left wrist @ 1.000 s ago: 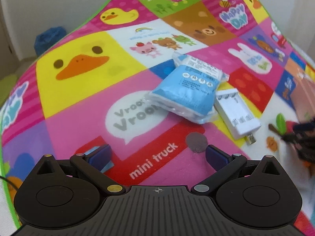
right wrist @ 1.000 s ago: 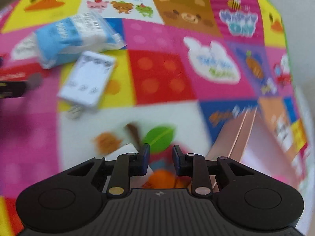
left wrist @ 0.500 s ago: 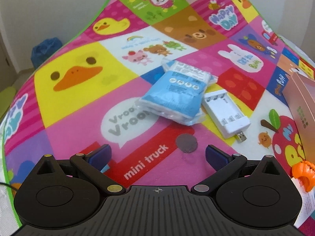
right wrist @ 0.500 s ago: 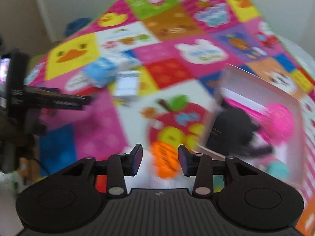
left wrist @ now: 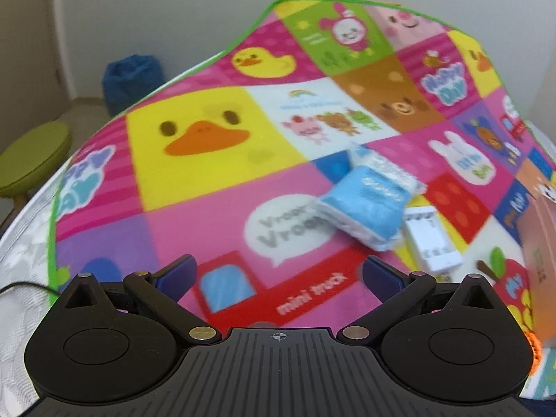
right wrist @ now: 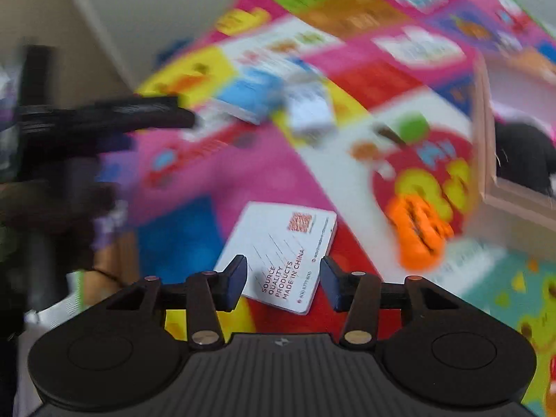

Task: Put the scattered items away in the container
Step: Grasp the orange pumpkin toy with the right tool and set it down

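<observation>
The right gripper [right wrist: 283, 283] has swung over from the pink box [right wrist: 483, 132], its jaws just opening, spread above a white card [right wrist: 285, 243]. The left gripper [left wrist: 278, 278] hangs wide open near the blue packet [left wrist: 368, 208].

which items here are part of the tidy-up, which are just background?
Task items:
- blue packet
- white charger
- white card
- orange toy
- pink box, the container

Background:
- play mat
- green stool
- blue bag on the floor
</observation>
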Available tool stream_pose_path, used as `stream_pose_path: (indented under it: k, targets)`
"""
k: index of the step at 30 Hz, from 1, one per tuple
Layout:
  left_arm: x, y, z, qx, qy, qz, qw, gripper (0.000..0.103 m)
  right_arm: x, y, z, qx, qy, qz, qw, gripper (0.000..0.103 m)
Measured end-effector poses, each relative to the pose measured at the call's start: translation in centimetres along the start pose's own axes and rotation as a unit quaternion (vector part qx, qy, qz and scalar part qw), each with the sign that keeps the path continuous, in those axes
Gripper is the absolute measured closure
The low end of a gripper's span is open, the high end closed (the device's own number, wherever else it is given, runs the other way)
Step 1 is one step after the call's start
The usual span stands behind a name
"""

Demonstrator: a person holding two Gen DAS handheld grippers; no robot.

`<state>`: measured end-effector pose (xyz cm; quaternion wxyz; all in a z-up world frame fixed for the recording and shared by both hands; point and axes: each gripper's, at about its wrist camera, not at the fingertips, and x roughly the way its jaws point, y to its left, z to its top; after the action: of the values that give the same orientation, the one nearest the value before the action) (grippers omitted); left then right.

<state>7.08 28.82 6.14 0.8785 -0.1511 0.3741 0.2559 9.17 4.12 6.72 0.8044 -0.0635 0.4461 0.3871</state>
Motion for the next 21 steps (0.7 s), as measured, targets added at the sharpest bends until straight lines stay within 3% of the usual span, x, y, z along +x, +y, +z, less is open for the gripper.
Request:
stream_pose_path:
  k: [5,7,10,11,14,17,21]
  targets:
    - [0.7,-1.1,-0.5,0.019,0.016,-0.023,0.9994,0.000,-1.2,-2.2,0.2,-0.022,-0.031,-0.109,0.993,0.051]
    - [0.6,-2.0,-1.3,0.042,0.021,-0.029,0.9985,0.000,-0.4,-3.6,0.5,-0.015,-0.027,-0.127,0.991,0.051]
    - [-0.1,-3.3,-3.2,0.087,0.057,-0.085,0.9909,0.000,1.4,-5.0,0.8,-0.002,-0.011,-0.141,0.990,0.055]
    - [-0.8,-3.8,-4.1,0.104,0.069,-0.109,0.9862,0.000,1.7,-5.3,0.8,0.010,-0.004,-0.145,0.989,0.068]
    - [-2.9,-5.2,-6.3,0.158,0.081,-0.151,0.9724,0.000,0.7,-6.2,0.4,0.053,-0.002,-0.140,0.989,0.068]
    - [-4.3,-7.3,-7.2,0.192,0.084,-0.172,0.9625,0.000,-2.0,-6.2,-0.6,0.063,-0.018,-0.147,0.987,0.068]
    - [-3.6,-10.3,-8.0,0.204,0.126,-0.179,0.9542,0.000,-3.8,-5.8,-2.2,0.064,-0.027,-0.151,0.986,0.068]
